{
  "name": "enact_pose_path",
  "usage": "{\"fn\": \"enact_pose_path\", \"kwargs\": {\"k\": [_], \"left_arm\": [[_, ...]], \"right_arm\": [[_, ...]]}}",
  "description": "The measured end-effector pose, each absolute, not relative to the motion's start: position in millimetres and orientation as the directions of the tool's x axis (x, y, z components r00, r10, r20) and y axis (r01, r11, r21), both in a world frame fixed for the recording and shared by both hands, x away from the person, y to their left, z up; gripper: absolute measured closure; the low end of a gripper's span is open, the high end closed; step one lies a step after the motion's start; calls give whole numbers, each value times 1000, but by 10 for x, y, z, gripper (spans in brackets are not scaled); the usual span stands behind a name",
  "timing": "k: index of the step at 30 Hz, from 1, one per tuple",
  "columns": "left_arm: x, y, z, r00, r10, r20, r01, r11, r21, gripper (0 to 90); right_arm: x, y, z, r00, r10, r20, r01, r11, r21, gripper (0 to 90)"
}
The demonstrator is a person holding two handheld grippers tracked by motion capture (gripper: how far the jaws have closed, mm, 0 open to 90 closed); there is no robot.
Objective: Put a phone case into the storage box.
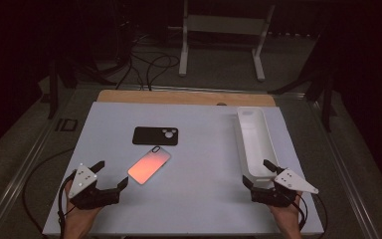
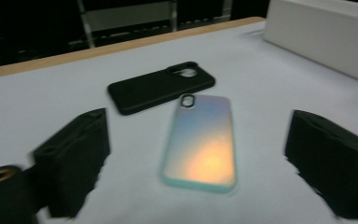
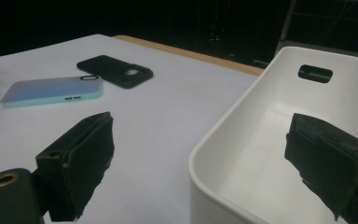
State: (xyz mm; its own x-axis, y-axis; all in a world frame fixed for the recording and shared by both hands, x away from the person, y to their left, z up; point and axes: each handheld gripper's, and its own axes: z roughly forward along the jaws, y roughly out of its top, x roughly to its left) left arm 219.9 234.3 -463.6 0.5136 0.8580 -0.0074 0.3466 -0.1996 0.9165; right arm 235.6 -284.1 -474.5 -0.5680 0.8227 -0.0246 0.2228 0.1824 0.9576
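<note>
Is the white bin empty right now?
Empty as far as visible: the white bin shows bare inner walls and floor; both phone cases lie on the table outside it.

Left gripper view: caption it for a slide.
Open left gripper facing an iridescent phone case beside a black phone case.

A black phone case (image 1: 154,135) with a round camera cutout lies flat on the white table cover (image 1: 204,199), near its middle and toward the far edge. A bare wooden strip (image 1: 179,97) runs along the cover's far edge. Beyond the cover, on the floor, stand a white metal frame (image 1: 222,30) and dark cables (image 1: 149,67).
</note>
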Motion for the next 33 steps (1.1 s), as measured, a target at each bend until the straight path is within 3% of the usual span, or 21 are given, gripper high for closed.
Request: {"fn": "enact_pose_path", "kwargs": {"k": [4,13,27,33], "left_arm": [[2187,2390,-4634,495,869,-11,339,-182,923,0],[2216,2397,-4628,487,873,-20,378,-189,906,0],[2549,2192,-4577,514,858,-17,489,-276,827,0],[2771,1980,-4629,549,836,9,544,-366,755,0]], "right_arm": [[2341,-2849,-4747,-569,822,-25,217,179,959,77],[2314,-2831,-4774,-572,820,-25,222,184,957,77],[2316,-2828,-4793,-564,826,-19,234,182,955,77],[2319,-2833,-4798,-566,824,-22,234,186,954,78]]}}
